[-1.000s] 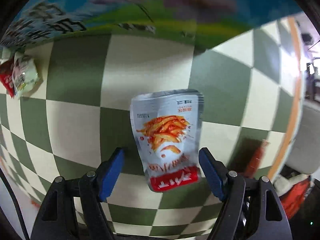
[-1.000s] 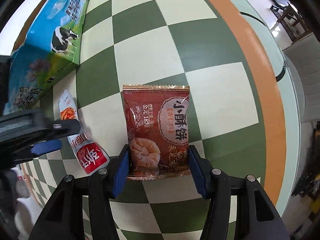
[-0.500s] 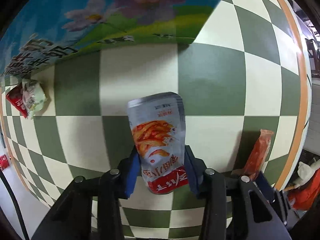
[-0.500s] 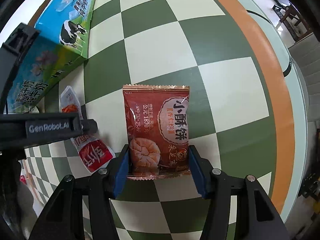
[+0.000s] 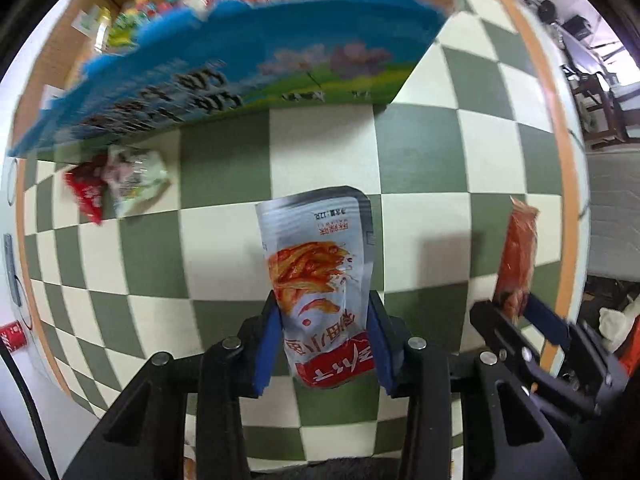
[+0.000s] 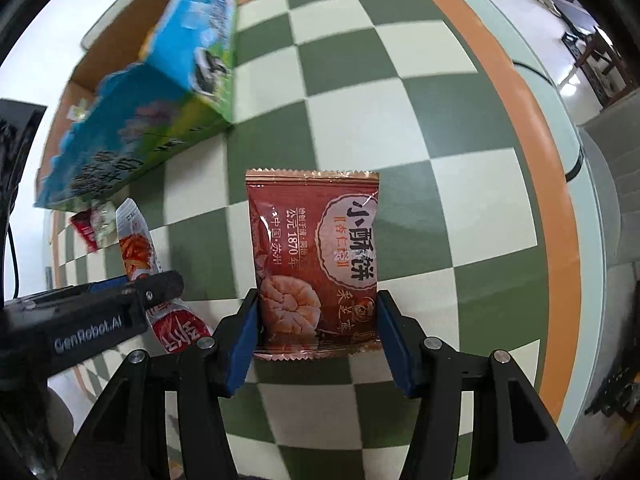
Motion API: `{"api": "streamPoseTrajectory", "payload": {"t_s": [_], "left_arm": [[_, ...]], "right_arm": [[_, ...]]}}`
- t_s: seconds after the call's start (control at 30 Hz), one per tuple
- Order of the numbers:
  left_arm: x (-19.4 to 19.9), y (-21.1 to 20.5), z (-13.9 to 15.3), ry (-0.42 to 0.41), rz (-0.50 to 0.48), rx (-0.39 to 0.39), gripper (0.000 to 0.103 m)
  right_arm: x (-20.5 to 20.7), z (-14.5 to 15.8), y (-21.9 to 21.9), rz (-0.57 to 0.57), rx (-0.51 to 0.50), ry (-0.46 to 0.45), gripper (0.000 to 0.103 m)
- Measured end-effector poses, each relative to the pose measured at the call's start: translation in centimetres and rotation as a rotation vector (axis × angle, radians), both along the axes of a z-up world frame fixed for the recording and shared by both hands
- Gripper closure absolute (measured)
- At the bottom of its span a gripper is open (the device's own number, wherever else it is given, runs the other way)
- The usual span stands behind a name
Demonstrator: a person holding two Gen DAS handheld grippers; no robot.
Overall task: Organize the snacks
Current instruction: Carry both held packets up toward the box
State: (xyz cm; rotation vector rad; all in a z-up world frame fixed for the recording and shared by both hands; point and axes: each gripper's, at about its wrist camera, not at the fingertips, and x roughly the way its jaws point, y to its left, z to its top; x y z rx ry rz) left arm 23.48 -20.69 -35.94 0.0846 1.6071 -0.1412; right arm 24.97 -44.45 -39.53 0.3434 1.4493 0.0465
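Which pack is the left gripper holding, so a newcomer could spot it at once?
Start at the blue milk carton on the checkered table. Just in front of it, the left gripper clamps a silver pouch. Its orange strips picture and red bottom band set it apart from the brown pastry pack in the right gripper.

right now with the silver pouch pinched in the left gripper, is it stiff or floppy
Probably floppy: the silver pouch bows inward where the left gripper pinches it. Likely light, since it hangs above the checkered table without drooping. The glossy film may be slippery.
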Motion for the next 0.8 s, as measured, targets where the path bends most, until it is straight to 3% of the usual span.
{"api": "streamPoseTrajectory", "payload": {"t_s": [0.17, 0.37, 0.6, 0.8], "left_arm": [[-1.7, 1.8, 4.9, -0.080, -0.030, -0.034, 0.066], [-1.6, 5.9, 11.0, -0.177, 0.002, -0.094, 0.066], [5.6, 10.8, 15.8, -0.231, 0.080, -0.164, 0.066], [15.0, 15.2, 16.2, -0.230, 0.125, -0.130, 0.066]], "right_arm": [[-0.6, 4.0, 1.4, 0.041, 0.033, -0.050, 0.044], [-0.4, 9.6, 3.3, 0.077, 0.110, -0.122, 0.045], [4.7, 15.2, 8.3, 0.136, 0.211, -0.210, 0.045], [12.9, 16.6, 12.4, 0.166, 0.234, -0.243, 0.044]]}}
